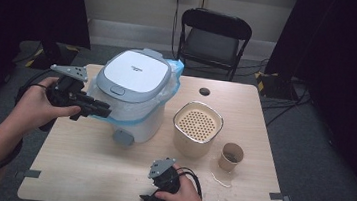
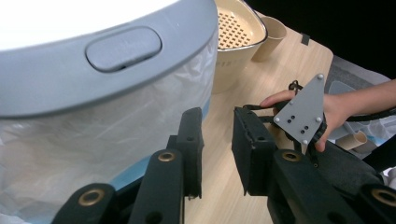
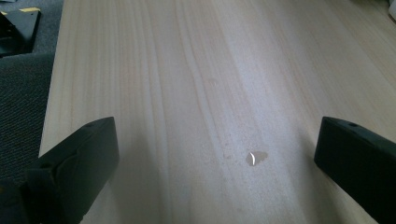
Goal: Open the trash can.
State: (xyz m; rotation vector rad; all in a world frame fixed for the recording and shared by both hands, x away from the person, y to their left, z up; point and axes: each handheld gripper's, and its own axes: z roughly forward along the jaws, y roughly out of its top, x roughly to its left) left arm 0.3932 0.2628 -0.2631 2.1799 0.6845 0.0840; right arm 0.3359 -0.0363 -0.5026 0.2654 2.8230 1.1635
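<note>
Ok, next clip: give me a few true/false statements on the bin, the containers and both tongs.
1. The lidded bin has its lid shut. True.
2. The left tongs are clamped on the bin's plastic liner. False: they are open, holding nothing.
3. The right tongs are open above bare table. True.
4. The paper cup sits inside the perforated container. False: it stands on the table beside it.
</note>
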